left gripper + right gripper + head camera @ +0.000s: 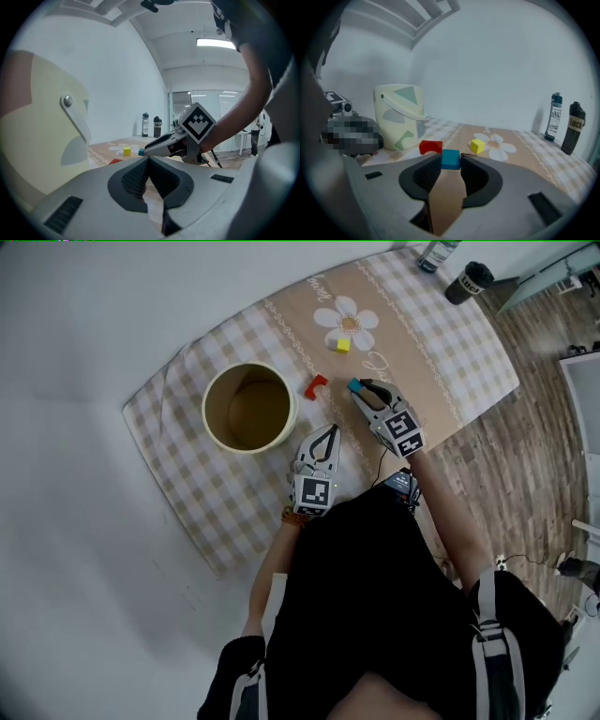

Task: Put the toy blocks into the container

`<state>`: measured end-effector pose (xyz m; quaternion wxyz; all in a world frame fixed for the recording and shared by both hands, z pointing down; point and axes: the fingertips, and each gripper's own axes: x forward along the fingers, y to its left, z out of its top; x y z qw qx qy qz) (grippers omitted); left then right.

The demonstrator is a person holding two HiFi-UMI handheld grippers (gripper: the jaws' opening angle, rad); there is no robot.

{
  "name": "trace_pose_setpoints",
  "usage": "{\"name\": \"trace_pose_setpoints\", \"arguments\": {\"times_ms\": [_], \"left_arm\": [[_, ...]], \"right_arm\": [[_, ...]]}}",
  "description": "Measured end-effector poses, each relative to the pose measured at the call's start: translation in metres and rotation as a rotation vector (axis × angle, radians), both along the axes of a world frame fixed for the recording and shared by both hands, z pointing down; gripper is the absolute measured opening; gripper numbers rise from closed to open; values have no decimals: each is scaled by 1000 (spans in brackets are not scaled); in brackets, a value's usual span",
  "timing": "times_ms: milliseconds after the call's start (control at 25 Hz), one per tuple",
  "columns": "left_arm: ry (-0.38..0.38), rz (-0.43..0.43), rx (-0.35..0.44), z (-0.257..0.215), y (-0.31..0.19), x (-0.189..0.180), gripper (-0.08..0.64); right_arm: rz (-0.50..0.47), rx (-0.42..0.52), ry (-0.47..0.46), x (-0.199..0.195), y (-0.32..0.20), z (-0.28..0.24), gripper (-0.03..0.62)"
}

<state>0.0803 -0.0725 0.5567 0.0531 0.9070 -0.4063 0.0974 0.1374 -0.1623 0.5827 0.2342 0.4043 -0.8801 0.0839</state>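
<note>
**Item 1, grip.** Your right gripper (362,390) is clenched on the blue block (451,159), which sits at the very tips of the pads, on the tan band in the middle of the cloth (234,493). Whether it is off the cloth I cannot tell. Your left gripper (328,431) has its jaws together on nothing and sits at the cloth's near edge, beside the container (249,367).

**Item 2, hazards.**
- A hold this far out on the tips looks shallow, so a quick lift or swing could let the block twist out.
- The red block (316,385) lies just beside the blue one, on the container's side. A low carry would likely knock it.
- The container looks light. A bump on its rim, or a release short of the opening, could tip it or bounce the block off.
- Your left gripper is close to that route, so the two may clash.

**Item 3, other stock.** The yellow block (344,344) rests by the printed daisy, nearer the cloth's far edge.

**Item 4, surface.** The cloth is beige check with a tan centre band and is spread on a white worktop (75,521). Two bottles (562,123) stand at the cloth's far right corner.

**Item 5, room.** There is a wood-plank floor (525,474) to the right, a plain white wall (487,70) behind, and a lit ceiling panel (215,43) overhead.
</note>
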Motion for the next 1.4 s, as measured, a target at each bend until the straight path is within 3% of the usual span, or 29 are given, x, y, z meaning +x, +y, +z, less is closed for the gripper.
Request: {"name": "trace_pose_setpoints", "arguments": {"times_ms": [240, 520, 680, 1080, 1200, 1400], "left_arm": [[0, 9, 39, -16, 22, -22, 2], [-3, -136, 35, -15, 25, -75, 2], [-26, -217, 29, -10, 31, -103, 2], [45, -441, -2, -3, 39, -170, 2], [87, -468, 9, -12, 36, -177, 0], [74, -477, -1, -4, 36, -179, 1]], "right_arm": [[-150, 52, -94, -60, 37, -34, 132], [-282, 81, -134, -109, 61, -51, 132], [-302, 85, -150, -117, 62, -57, 132], [-324, 138, -141, -118, 62, -88, 132], [-303, 204, -166, -116, 51, -127, 132], [-328, 296, -192, -139, 33, -189, 132]]}}
